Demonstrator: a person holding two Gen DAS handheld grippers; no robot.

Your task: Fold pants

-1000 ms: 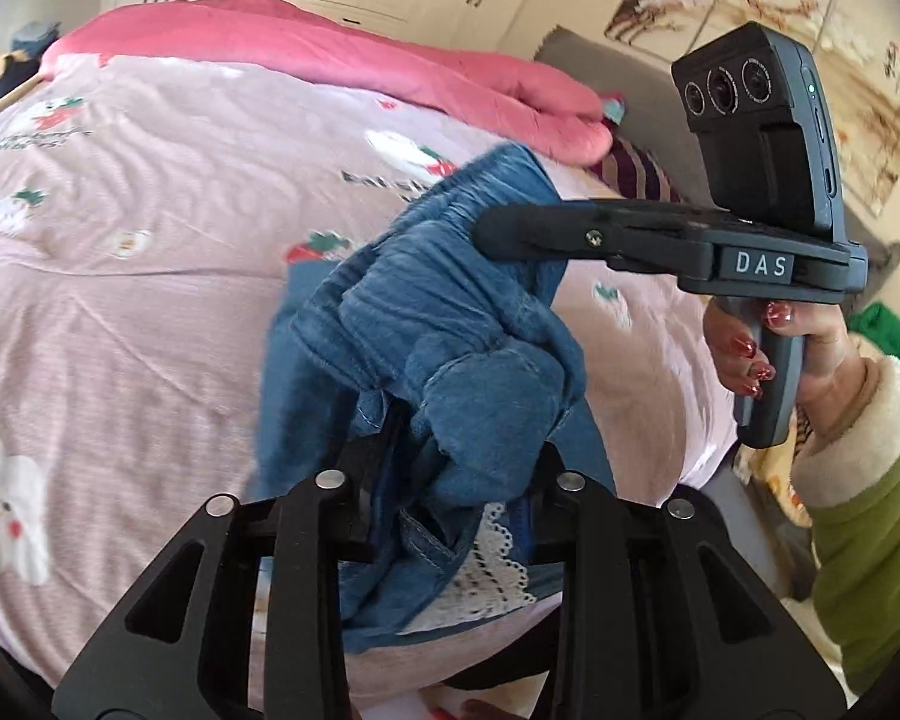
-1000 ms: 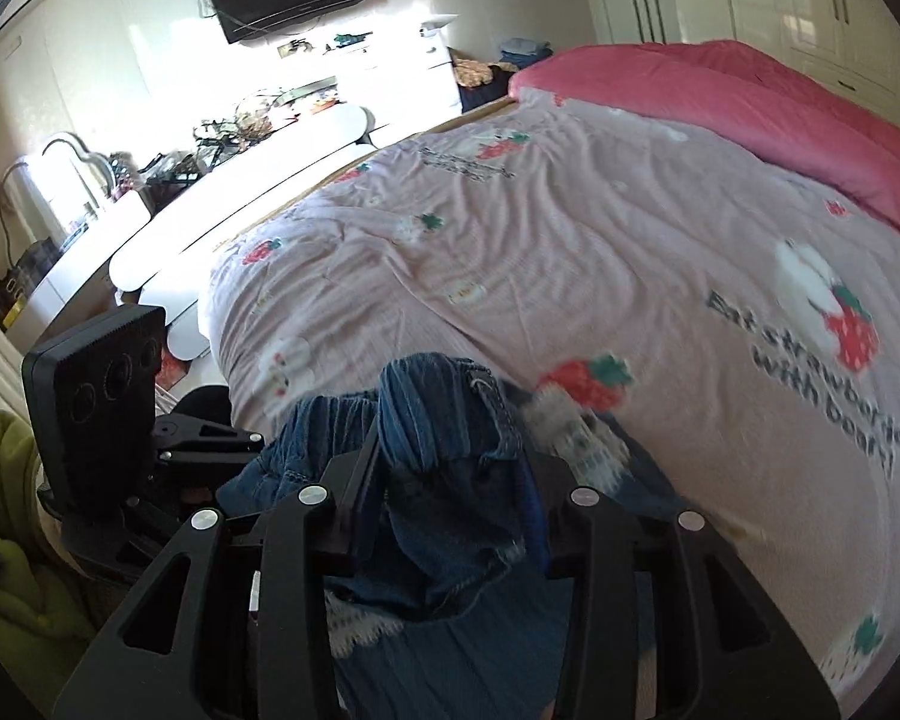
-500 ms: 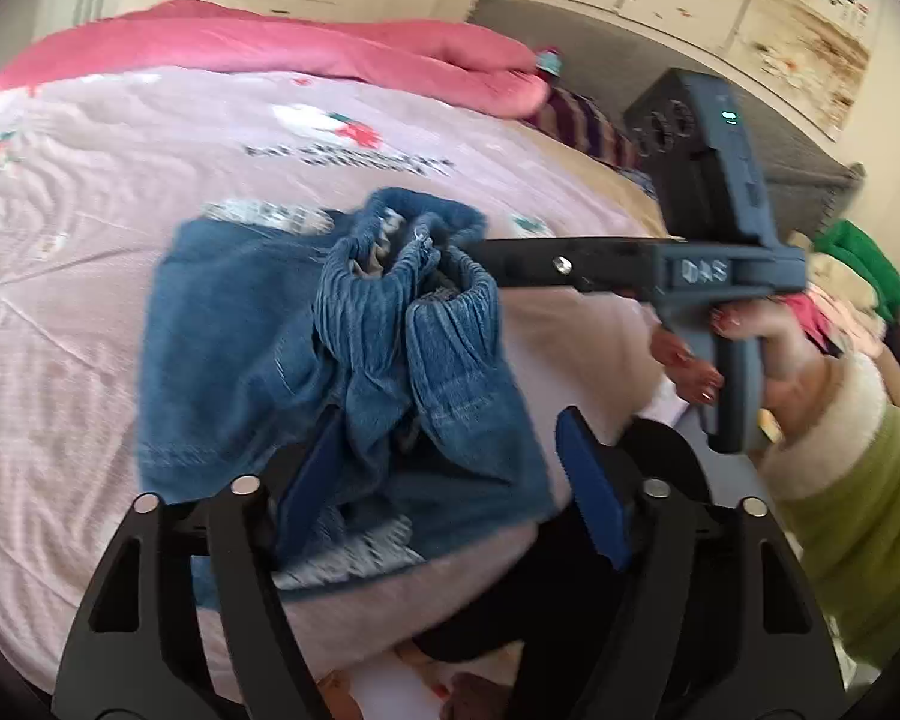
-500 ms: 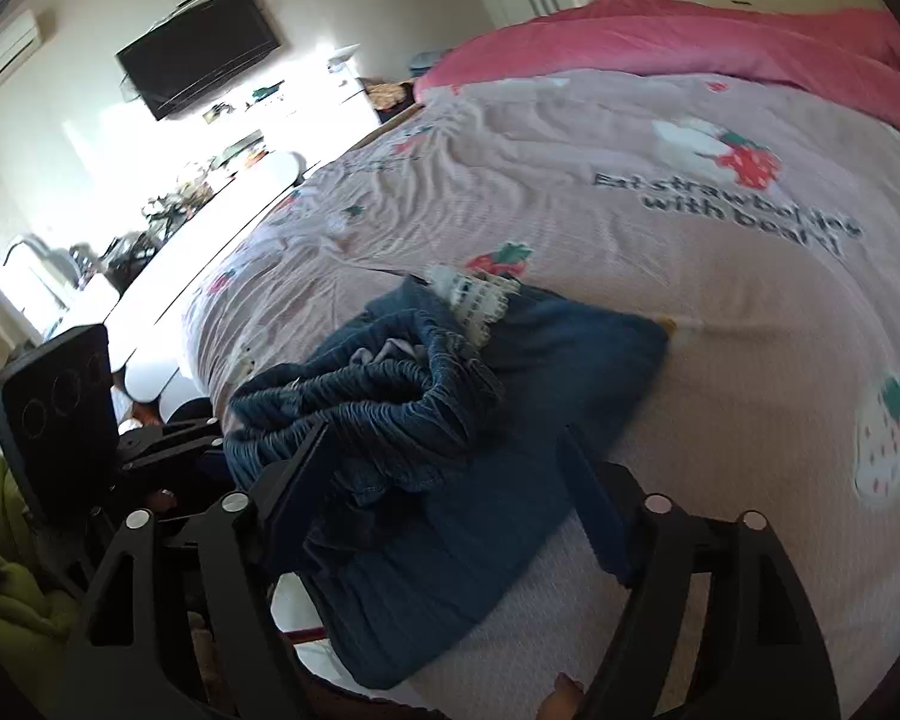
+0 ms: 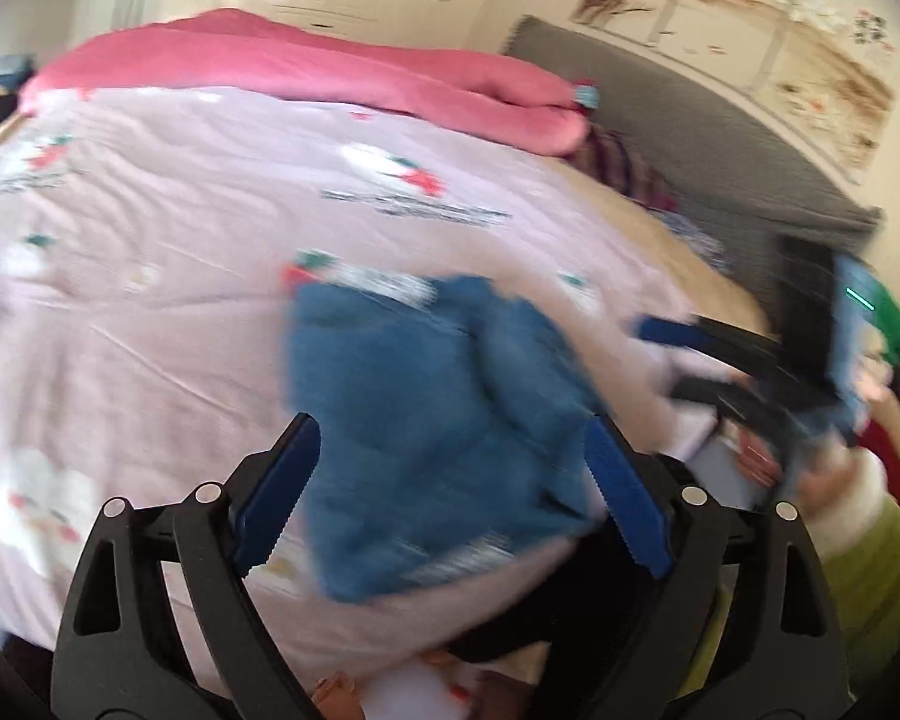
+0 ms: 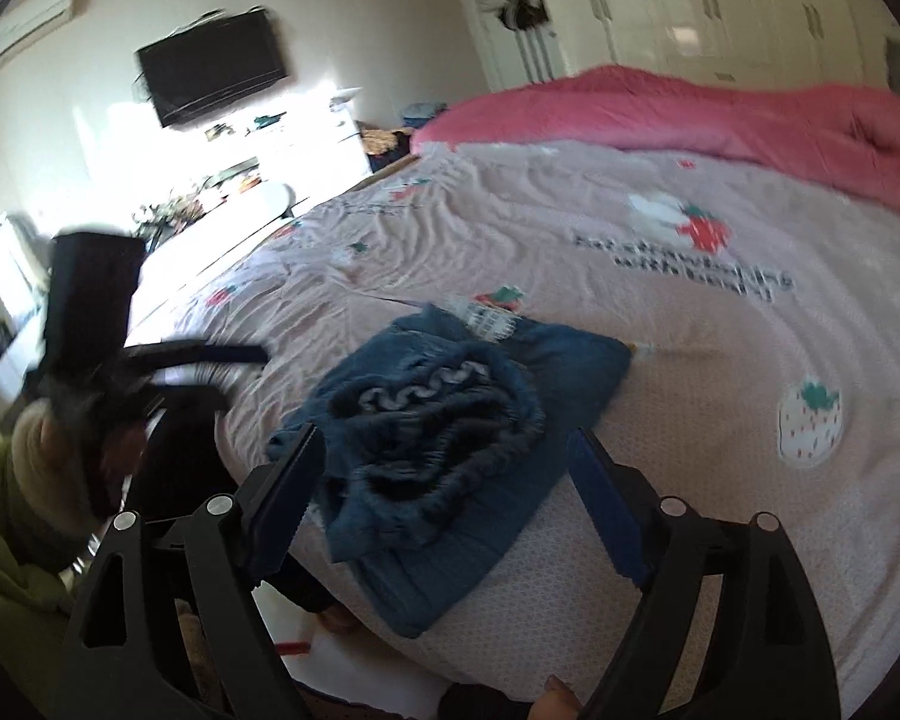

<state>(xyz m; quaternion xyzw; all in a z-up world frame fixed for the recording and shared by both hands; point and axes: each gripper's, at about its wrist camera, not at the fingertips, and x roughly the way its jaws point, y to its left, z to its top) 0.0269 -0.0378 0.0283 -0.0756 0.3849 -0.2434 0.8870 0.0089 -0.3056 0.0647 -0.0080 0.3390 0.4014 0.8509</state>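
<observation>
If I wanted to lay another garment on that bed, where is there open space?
Open bedspread lies beyond the jeans, up to the pink duvet, and to their right around the strawberry print. The near edge is crowded: jeans, plus the open left gripper and right gripper.

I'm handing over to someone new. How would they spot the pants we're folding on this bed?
Start at the wide bed under its pale pink strawberry-print bedspread, with a rolled hot-pink quilt along the far side. Near the front edge lies a folded bundle of blue denim pants, its gathered waistband on top. It is the only blue fabric on the bedspread and shows a strip of white lace trim.
</observation>
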